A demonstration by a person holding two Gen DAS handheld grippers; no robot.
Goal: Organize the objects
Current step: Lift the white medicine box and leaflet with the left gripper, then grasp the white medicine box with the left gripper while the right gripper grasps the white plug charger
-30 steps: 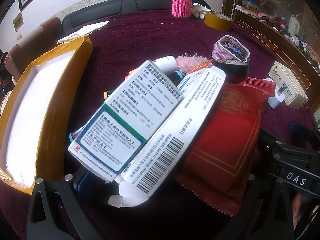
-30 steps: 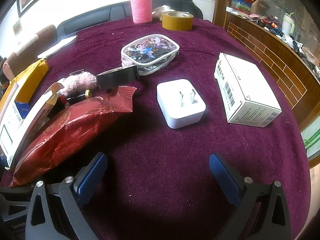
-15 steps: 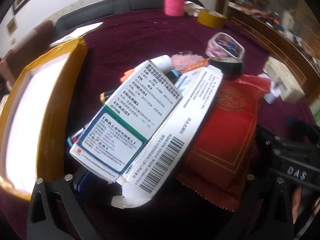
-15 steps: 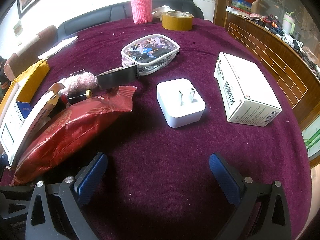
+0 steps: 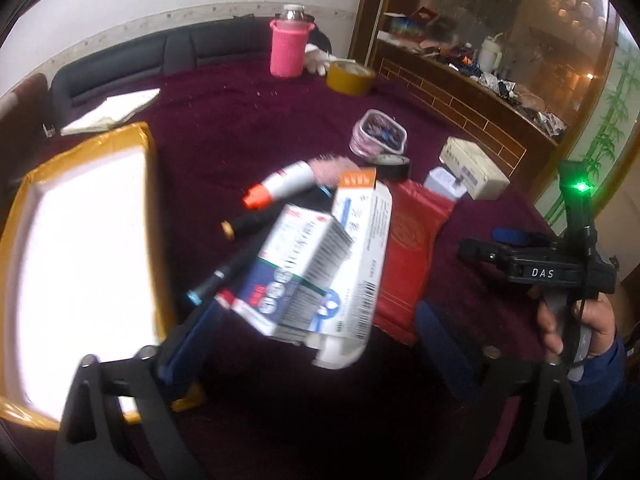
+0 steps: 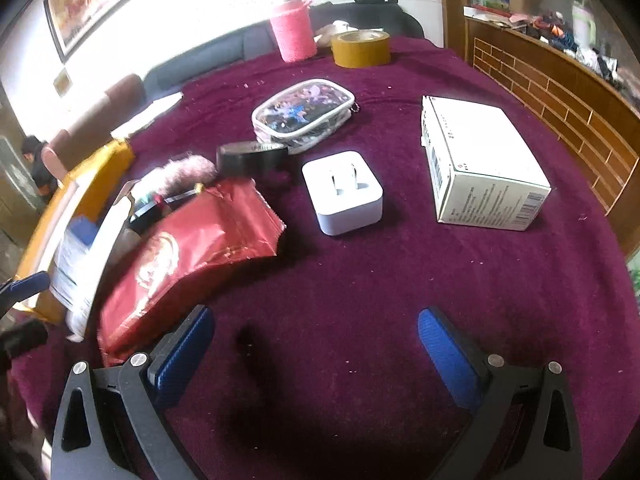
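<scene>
My left gripper (image 5: 316,344) hovers over a pile on the maroon cloth, its jaws closing. A blue-and-white medicine box (image 5: 296,272) and a long white barcode box (image 5: 360,248) lie between its fingers. The left pad sits close to the medicine box, while the right pad stands apart from both. A red packet (image 5: 404,256) lies just right of them, pens and an orange-capped marker (image 5: 276,188) behind. My right gripper (image 6: 316,340) is open over bare cloth, nothing between its fingers. The red packet (image 6: 192,256) lies at its left, a white plug charger (image 6: 342,192) ahead.
A yellow tray with a white inside (image 5: 80,260) lies left of the pile. A white carton (image 6: 480,164), clear cartoon pouch (image 6: 304,112) and black tape roll (image 6: 252,158) sit further back. A pink bottle cover (image 6: 292,36) and yellow tape (image 6: 360,48) stand at the far edge. A hand (image 5: 576,320) holds the right gripper.
The left view has risen, tilted up and rolled; the two boxes now look smaller and show their sides. The right view has shifted slightly, its jaws staying wide.
</scene>
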